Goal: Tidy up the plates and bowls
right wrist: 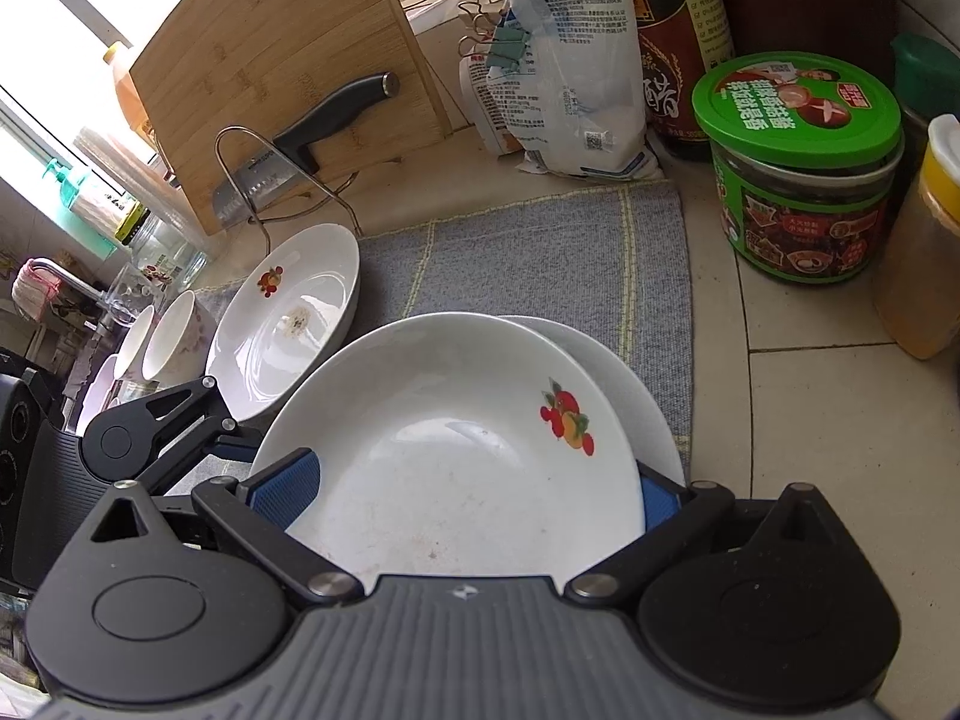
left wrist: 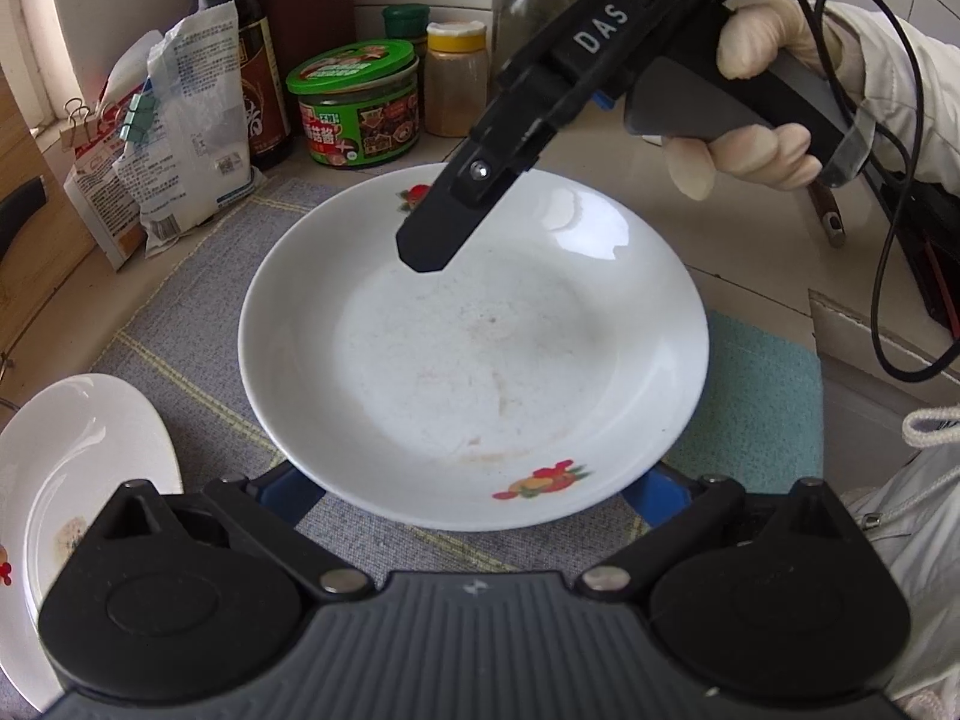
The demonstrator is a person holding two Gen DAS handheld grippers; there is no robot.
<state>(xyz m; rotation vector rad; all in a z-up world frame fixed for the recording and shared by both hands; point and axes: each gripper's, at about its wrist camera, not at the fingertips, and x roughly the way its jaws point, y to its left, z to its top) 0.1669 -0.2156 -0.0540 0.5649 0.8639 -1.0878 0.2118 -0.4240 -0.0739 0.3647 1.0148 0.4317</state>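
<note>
A white plate with fruit prints lies on a grey cloth. In the right wrist view it rests on a second white plate. My left gripper is open, its blue pads at the plate's near rim on both sides. My right gripper hangs over the plate's far part; in its own view its jaws are spread, a blue pad on either side of the plate. A third plate lies to the left, also in the left wrist view. Several bowls stand beyond.
A green-lidded jar, sauce bottle, spice jars and bags line the back wall. A bamboo board with a knife stands on the left. A teal cloth lies at the right.
</note>
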